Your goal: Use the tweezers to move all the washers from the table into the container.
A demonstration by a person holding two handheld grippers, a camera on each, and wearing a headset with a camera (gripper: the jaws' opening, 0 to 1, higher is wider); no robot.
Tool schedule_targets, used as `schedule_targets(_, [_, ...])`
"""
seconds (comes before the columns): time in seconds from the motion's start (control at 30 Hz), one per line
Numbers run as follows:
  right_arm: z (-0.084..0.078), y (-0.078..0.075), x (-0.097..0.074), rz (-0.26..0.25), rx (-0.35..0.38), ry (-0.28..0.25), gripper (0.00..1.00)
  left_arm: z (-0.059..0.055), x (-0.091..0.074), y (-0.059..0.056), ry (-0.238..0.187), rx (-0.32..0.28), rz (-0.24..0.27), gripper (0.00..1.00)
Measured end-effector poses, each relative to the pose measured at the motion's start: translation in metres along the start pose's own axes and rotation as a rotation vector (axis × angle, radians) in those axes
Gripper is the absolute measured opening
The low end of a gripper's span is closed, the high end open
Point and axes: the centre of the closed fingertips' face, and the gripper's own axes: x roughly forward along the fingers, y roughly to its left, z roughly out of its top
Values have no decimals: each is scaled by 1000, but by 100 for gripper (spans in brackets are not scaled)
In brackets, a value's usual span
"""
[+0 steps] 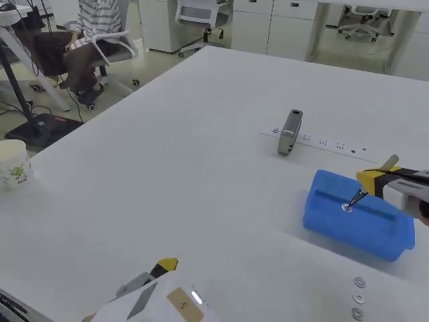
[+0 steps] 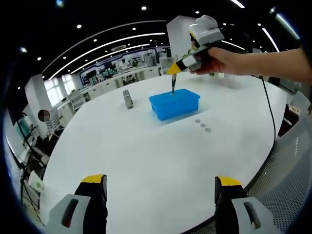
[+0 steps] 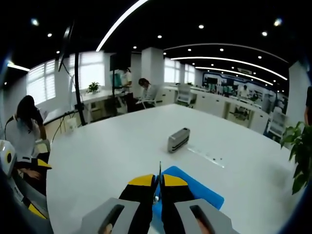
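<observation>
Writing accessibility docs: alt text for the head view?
The right gripper, shut on tweezers, holds what looks like a washer over the blue container on a white table. Three more washers lie on the table nearer the person; the left gripper sits at the bottom edge.

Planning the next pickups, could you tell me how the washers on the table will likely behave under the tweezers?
The washers look thin and flat on the smooth table, so they probably skid before lifting. Small metal rings: likely light and stiff. Tipped on edge, one might roll.
</observation>
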Motion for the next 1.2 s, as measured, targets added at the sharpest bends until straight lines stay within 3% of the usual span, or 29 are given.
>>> schedule_targets(0.4, [-18,-16,31,-26,3,30,1,0,0,0,0,-5,-1,92])
schedule_targets(0.6, [-28,-15,43,-21,9,50,1,-1,1,-1,7,-4,-3,92])
schedule_targets(1.2, [-47,-13,56,-4,-2,92,1,-4,2,-1,24,-3,-6,91])
